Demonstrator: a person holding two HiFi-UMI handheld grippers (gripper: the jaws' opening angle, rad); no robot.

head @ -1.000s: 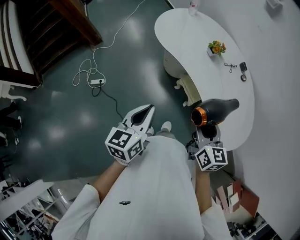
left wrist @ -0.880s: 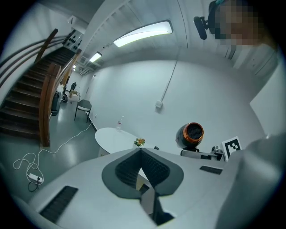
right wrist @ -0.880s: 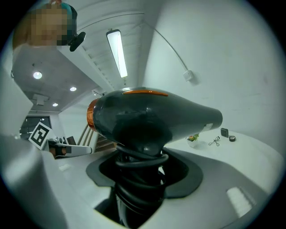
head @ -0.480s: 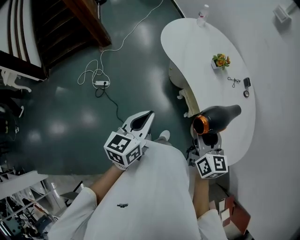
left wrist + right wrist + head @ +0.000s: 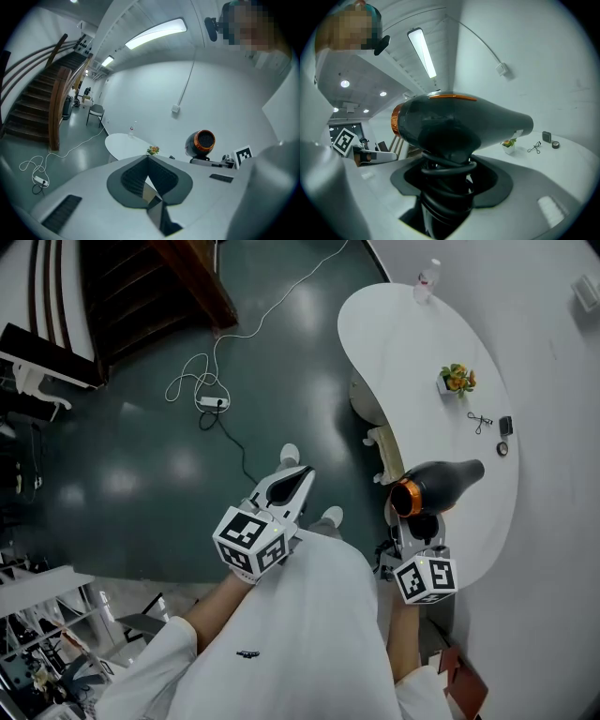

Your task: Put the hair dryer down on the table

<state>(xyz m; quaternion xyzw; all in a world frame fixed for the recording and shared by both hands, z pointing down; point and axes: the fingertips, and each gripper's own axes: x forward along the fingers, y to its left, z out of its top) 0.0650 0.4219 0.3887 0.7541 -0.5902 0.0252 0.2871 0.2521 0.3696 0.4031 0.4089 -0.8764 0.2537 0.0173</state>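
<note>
Holding the hair dryer [image 5: 441, 482] in your right claw [image 5: 416, 519], you have the jaws clamped tight on its black handle. A black cord [image 5: 449, 165] is coiled round the handle just above the grip. The body sits level with the handle pointing down. The orange-ringed rear end faces your left side and the narrow nozzle points toward the white wall [image 5: 562, 521].

In the head view, the dryer hangs over the near end of the curved white surface [image 5: 403, 343], at the edge closest to you. In the right gripper view, the dryer fills the middle of the picture and the surface runs away beyond it on the right.

Your left claw [image 5: 289, 482] is out over the dark green floor [image 5: 141, 484], well apart from the surface. Its jaws are drawn together at the tips with nothing between them. From the left gripper view, the dryer shows rear-on to the right, its orange ring toward the camera.

Farther along the surface:
- A small potted plant [image 5: 457, 379] with orange flowers stands past the dryer.
- A small scissor-like tool [image 5: 480, 419] and two small dark items lie near the wall side.
- A bottle [image 5: 427, 276] stands at the far end.

On the floor, a white cable runs to a power strip [image 5: 214, 401] near the wooden stairs [image 5: 141, 287].
</note>
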